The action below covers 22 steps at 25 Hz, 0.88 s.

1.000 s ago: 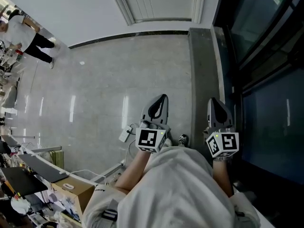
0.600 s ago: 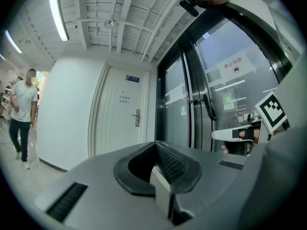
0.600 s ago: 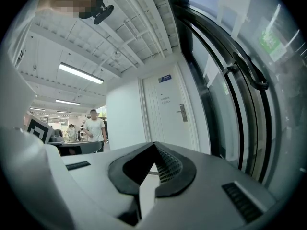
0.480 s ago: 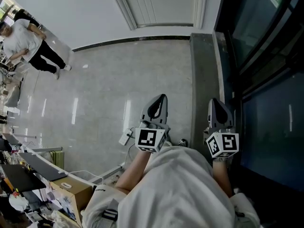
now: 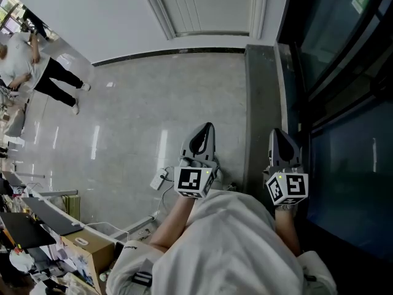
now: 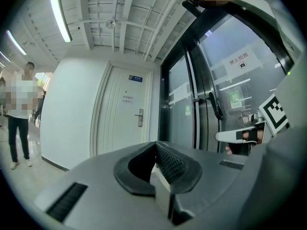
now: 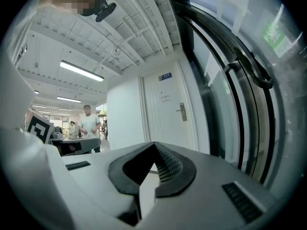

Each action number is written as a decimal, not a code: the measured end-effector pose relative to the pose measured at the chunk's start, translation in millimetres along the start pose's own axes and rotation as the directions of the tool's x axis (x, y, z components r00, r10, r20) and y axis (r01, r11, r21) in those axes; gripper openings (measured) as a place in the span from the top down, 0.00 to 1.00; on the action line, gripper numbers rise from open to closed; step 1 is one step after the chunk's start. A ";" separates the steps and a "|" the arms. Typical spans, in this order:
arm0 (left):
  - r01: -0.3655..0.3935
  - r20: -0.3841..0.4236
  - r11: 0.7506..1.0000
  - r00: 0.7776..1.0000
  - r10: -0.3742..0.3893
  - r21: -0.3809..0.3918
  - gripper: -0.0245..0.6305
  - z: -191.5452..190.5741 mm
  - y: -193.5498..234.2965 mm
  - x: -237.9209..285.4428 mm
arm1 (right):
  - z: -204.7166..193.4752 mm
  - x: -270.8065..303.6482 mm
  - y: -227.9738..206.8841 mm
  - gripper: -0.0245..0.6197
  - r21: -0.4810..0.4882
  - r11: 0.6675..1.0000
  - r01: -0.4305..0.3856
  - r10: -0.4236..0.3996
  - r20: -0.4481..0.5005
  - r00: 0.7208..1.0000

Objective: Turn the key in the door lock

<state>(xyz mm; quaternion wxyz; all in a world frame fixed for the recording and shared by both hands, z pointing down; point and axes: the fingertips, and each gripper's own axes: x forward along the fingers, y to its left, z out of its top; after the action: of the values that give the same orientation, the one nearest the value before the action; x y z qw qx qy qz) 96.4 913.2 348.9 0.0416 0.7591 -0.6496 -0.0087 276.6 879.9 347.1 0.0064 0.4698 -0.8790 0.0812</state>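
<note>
Left gripper [image 5: 204, 129] and right gripper [image 5: 279, 134], lower centre: both pressed together, pinching nothing, facing a white door [image 6: 125, 116]. Cardboard box [image 5: 92, 254] lower left.

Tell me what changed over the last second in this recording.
The bystander at upper left has stepped further into the head view; the cardboard box drifted slightly lower. Nothing was grasped or released. Left gripper and right gripper stay shut, empty, side by side.

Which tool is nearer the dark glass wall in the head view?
Right. The right tool is close beside the glass wall; the left tool is farther from it, over the pale floor beyond the grey strip.
</note>
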 end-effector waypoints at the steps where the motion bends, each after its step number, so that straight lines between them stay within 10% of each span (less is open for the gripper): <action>1: 0.005 0.003 1.000 1.000 -0.005 0.001 0.95 0.8 3.3 6.5 | 0.3 6.9 -1.9 0.96 0.000 1.000 0.005 -0.005 -0.001 1.000; 22: 0.146 0.028 0.989 0.989 -0.146 -0.010 0.95 21.0 115.9 176.5 | 19.0 189.8 -20.8 0.96 0.004 0.989 0.149 -0.149 0.001 0.989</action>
<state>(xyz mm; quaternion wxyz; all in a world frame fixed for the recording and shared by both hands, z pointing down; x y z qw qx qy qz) 8.3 720.3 343.8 0.0366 0.8043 -0.5926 -0.0259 189.1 709.2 347.8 0.0111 0.5340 -0.8414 0.0818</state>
